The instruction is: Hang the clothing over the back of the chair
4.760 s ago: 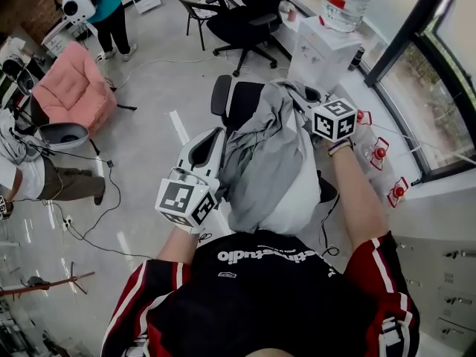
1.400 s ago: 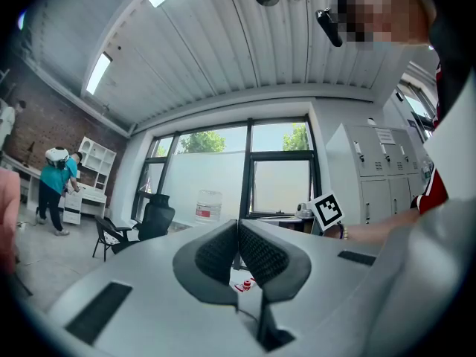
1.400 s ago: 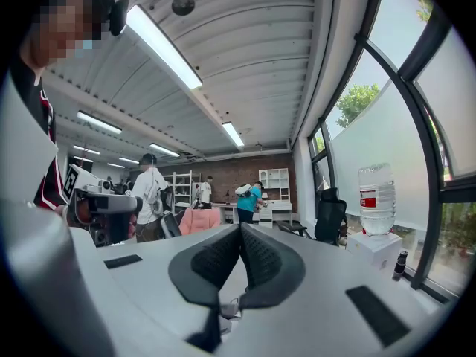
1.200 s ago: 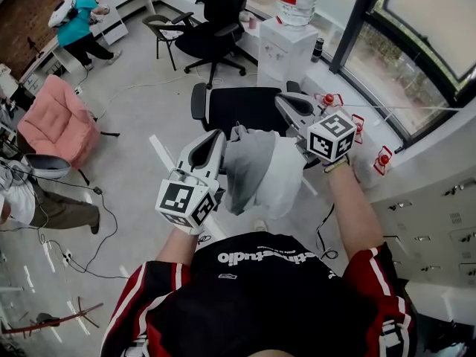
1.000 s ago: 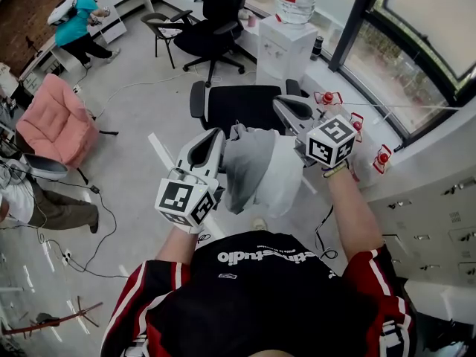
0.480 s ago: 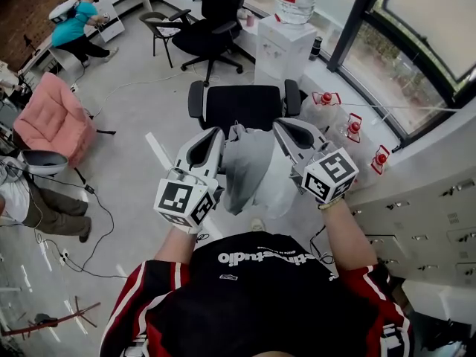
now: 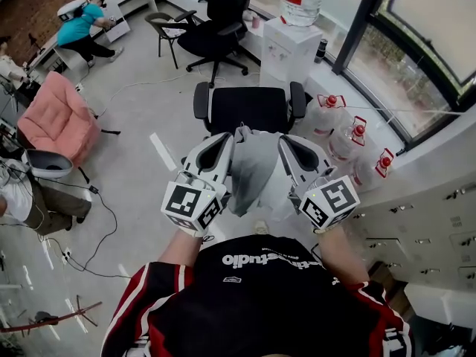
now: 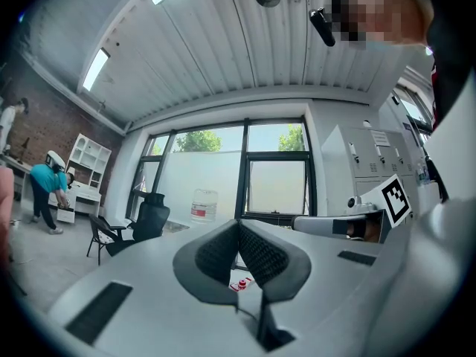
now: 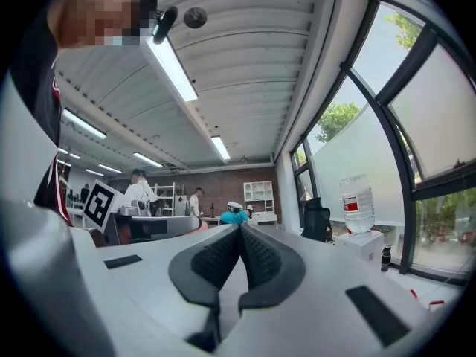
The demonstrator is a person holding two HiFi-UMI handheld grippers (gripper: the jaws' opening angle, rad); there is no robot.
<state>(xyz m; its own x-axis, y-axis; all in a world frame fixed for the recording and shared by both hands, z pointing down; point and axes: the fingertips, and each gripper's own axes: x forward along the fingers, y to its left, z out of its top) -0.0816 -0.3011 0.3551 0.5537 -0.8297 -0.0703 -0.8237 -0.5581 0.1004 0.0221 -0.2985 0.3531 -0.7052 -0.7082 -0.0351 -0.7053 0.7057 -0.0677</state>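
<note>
A grey garment [image 7: 251, 166] with a white inner side [image 7: 280, 190] hangs bunched between my two grippers, above the floor and on my side of the black office chair [image 7: 249, 108]. The chair's back faces me, with its armrests to either side. In the head view my left gripper [image 7: 227, 138] is shut on the garment's upper left edge, and my right gripper [image 7: 283, 141] is shut on its upper right edge. The two tips stand close together. The left gripper view shows the left gripper [image 8: 239, 225] with pads pressed together. The right gripper [image 9: 239, 229] looks the same in its own view.
A water dispenser [image 7: 294, 47] with a big bottle stands behind the chair. Spare water jugs [image 7: 348, 136] line the window wall. Another black office chair [image 7: 219, 21] and a folding chair [image 7: 165, 25] stand farther off. A pink armchair [image 7: 58, 117], floor cables [image 7: 104, 214] and people are at left.
My right gripper has swung left toward the left one, so the garment now hangs narrower and more bunched. The left gripper has stayed put.
</note>
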